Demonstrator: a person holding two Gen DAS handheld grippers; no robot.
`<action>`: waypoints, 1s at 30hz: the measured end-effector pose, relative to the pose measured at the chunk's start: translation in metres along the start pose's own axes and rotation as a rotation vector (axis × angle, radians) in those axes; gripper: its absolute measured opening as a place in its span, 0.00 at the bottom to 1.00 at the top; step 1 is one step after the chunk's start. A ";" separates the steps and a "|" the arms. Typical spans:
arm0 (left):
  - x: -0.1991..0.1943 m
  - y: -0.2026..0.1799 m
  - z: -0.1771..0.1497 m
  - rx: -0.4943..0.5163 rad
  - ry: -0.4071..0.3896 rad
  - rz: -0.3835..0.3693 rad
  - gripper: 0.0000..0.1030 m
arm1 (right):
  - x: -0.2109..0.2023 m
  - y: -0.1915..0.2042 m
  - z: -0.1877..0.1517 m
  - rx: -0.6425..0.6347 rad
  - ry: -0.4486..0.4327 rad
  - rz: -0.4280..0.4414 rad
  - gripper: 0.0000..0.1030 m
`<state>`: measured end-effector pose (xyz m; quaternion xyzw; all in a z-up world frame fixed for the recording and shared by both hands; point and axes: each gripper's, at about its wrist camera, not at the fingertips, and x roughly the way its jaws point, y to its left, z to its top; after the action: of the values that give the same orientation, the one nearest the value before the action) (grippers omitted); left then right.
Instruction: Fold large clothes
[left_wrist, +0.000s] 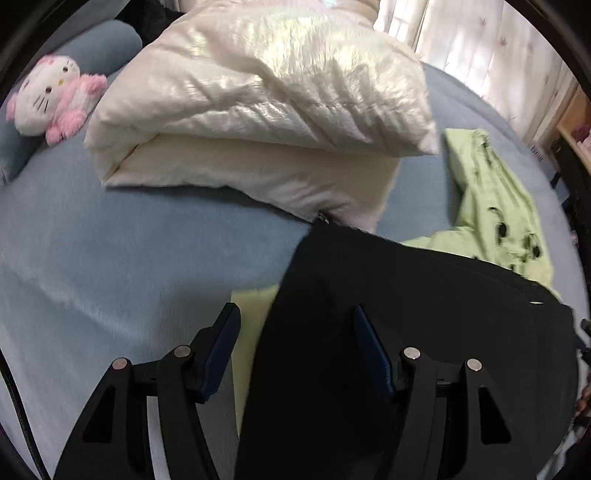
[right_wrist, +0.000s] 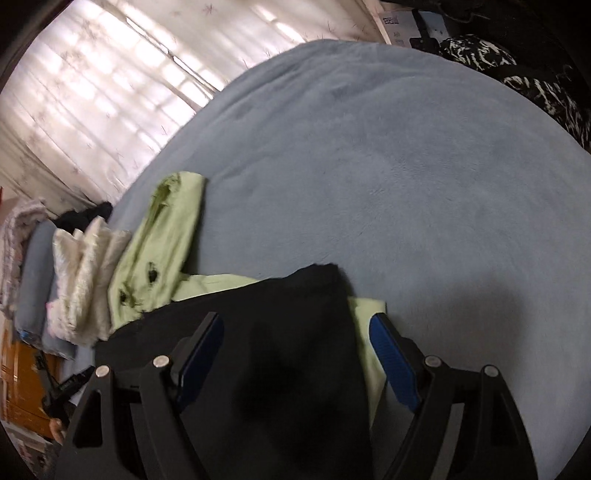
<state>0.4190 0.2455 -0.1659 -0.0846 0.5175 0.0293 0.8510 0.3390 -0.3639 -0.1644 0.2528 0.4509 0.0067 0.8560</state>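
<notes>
A black garment (left_wrist: 406, 295) lies spread on the blue bed (left_wrist: 110, 240), on top of a light green garment (left_wrist: 491, 206) with dark marks. My left gripper (left_wrist: 295, 318) hangs open just above the black garment's left edge; its left finger is over the green cloth and bedding, its right finger over the black cloth. In the right wrist view my right gripper (right_wrist: 297, 318) is also open, straddling the black garment (right_wrist: 288, 295) near its far right corner, with the green garment (right_wrist: 166, 236) reaching out to the left. Neither gripper's pads press on any cloth.
A folded cream quilted bundle (left_wrist: 258, 103) sits on the bed behind the garments, with a pink and white plush toy (left_wrist: 51, 99) to its left. Curtains (right_wrist: 92, 92) hang beyond the bed (right_wrist: 406, 166). A black and white patterned cloth (right_wrist: 517, 74) lies at its far right.
</notes>
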 end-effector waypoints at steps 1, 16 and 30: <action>0.003 -0.001 0.002 0.003 -0.002 0.008 0.61 | 0.006 -0.001 0.002 -0.001 0.007 -0.002 0.79; -0.025 -0.017 -0.023 -0.017 -0.349 0.088 0.03 | -0.017 0.055 0.000 -0.282 -0.274 -0.140 0.13; -0.013 0.012 -0.030 -0.156 -0.227 0.170 0.06 | -0.004 0.071 -0.001 -0.293 -0.230 -0.323 0.27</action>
<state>0.3856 0.2523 -0.1692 -0.1024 0.4196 0.1508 0.8892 0.3518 -0.3027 -0.1307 0.0496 0.3794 -0.0939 0.9191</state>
